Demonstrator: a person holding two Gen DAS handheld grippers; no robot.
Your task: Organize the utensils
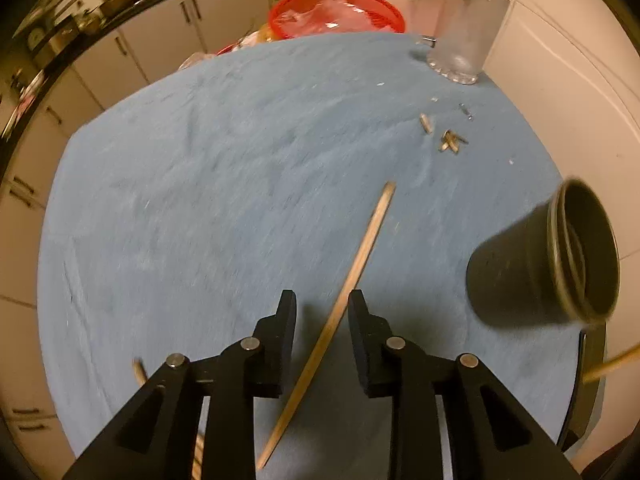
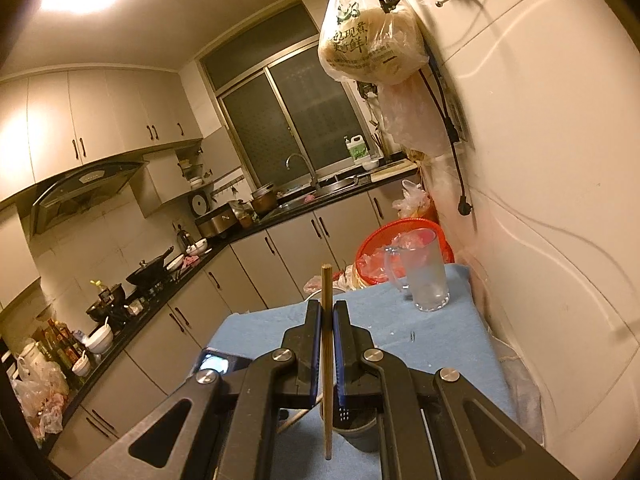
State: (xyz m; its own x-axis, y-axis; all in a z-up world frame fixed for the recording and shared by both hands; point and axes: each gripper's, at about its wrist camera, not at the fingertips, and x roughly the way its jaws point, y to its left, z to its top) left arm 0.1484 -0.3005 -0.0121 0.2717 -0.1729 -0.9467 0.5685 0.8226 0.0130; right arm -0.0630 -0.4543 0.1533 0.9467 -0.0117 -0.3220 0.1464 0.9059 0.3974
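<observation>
Chopstick [image 1: 340, 316] lies flat on the blue-covered surface [image 1: 200, 200], running lengthwise between the fingers of your left gripper [image 1: 322, 316]. Those fingers stand apart on either side of it; neither pad touches the wood, so nothing is grasped on that side yet. A dark cup [image 1: 548, 260] stands to the right of the left fingers, well clear of them, mouth upward. Small wood fragments [image 1: 448, 136] lie far ahead of the fingers, near a glass pitcher [image 1: 460, 28].

Your right gripper [image 2: 328, 340] is clenched on a second chopstick [image 2: 327, 360], held upright between the pads, its tip rising above them. The cup [image 2: 356, 432] sits directly below these fingers, partly hidden by them.

Judged step: pickup of the loose chopstick on the left, with the right one awaiting deposit. The next move calls for the left fingers to close squarely on the shaft and lift without dragging the cloth, then carry it to the right, toward the cup.
</observation>
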